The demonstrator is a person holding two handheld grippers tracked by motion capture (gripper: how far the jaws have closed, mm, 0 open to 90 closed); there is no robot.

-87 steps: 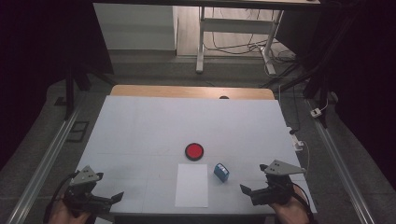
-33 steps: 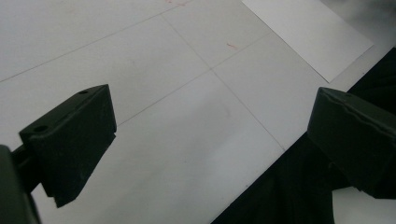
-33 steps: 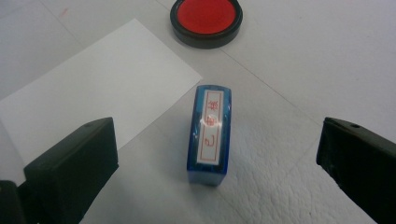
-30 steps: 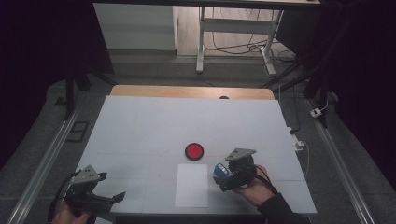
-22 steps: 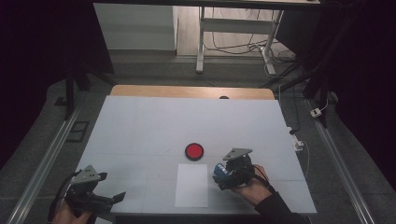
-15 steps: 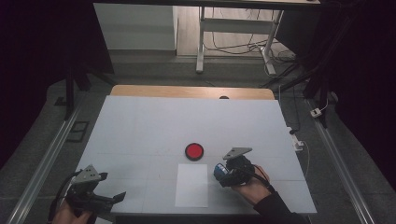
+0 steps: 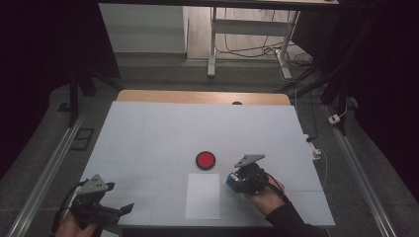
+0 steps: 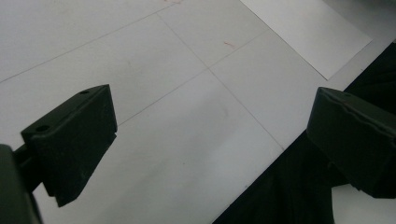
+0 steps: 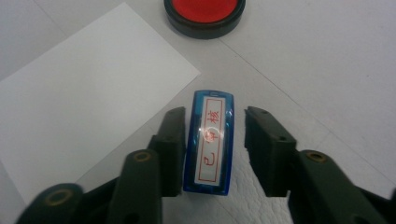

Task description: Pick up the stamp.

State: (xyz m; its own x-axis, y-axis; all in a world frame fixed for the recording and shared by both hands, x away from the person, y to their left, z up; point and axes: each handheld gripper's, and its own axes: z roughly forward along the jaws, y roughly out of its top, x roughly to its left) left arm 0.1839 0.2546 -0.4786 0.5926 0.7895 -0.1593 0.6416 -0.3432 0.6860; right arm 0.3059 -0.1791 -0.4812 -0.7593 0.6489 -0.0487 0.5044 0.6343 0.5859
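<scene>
The blue stamp [image 9: 208, 142] is lying on the white table [image 9: 327, 70] in the lower middle of the right gripper view, long axis running up the frame, its white label with red characters facing the camera. It is sitting between the two black fingers [image 9: 173, 140] of the right gripper [image 9: 211, 147] — the finger at its left is touching or all but touching its blue side, while the finger at its right is standing just off it, a narrow strip of table showing between them. The jaws have just been closing around the stamp, and the pads are not yet pressing on it from both sides.

Just beside the stamp's upper end, toward the left of that frame, a white sheet of paper [image 9: 88, 98] is lying flat; its corner is pointing at the stamp. At the top edge a round red ink pad [image 9: 204, 14] in a dark rim is resting on the table, apart from the stamp.

In the high view the right gripper [image 7: 236, 181] is sitting right of the paper [image 7: 203, 195], with the ink pad [image 7: 205, 160] above the sheet. The left gripper [image 7: 118, 210] is hovering at the lower left corner of the table [image 7: 163, 128], well apart — its fingers [image 8: 74, 140] are spread wide over bare table with nothing between them.
</scene>
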